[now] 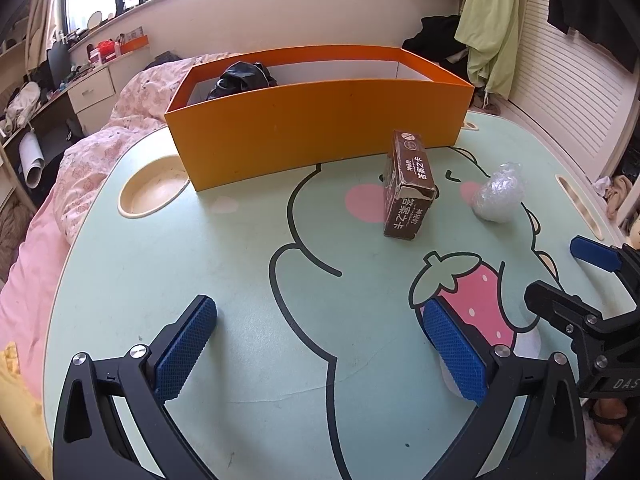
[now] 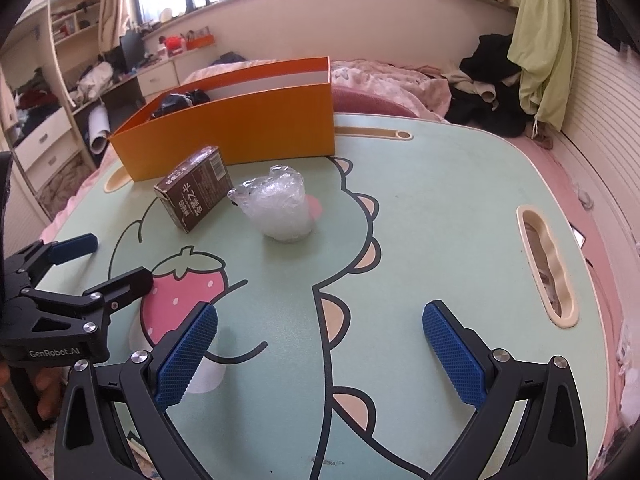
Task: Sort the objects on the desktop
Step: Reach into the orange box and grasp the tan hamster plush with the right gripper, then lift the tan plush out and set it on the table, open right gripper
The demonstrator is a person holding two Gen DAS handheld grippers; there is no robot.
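— Left side first?
— Left gripper point(image 1: 320, 352) low over the near edge of the green table point(image 1: 240, 280), jaws spread wide, holding nothing. Orange box point(image 1: 320, 128) along the far edge, black bundle point(image 1: 244, 76) inside at its left end.
— Middle?
— Brown card box point(image 1: 408, 184) lying just in front of the orange wall; plastic wad point(image 1: 498, 194) beside it, apart.
— Right?
— Right gripper point(image 2: 320, 352) near the front edge, likewise gaping, empty.

Open tabletop up front, clutter toward the back

Bare table point(image 2: 440, 200) lies ahead of both wide-open grippers; farther back the brown carton point(image 1: 408, 184) and plastic-wrapped bundle point(image 1: 498, 194) sit near each other with a gap between, the orange box point(image 1: 320, 128) walling off the far edge.
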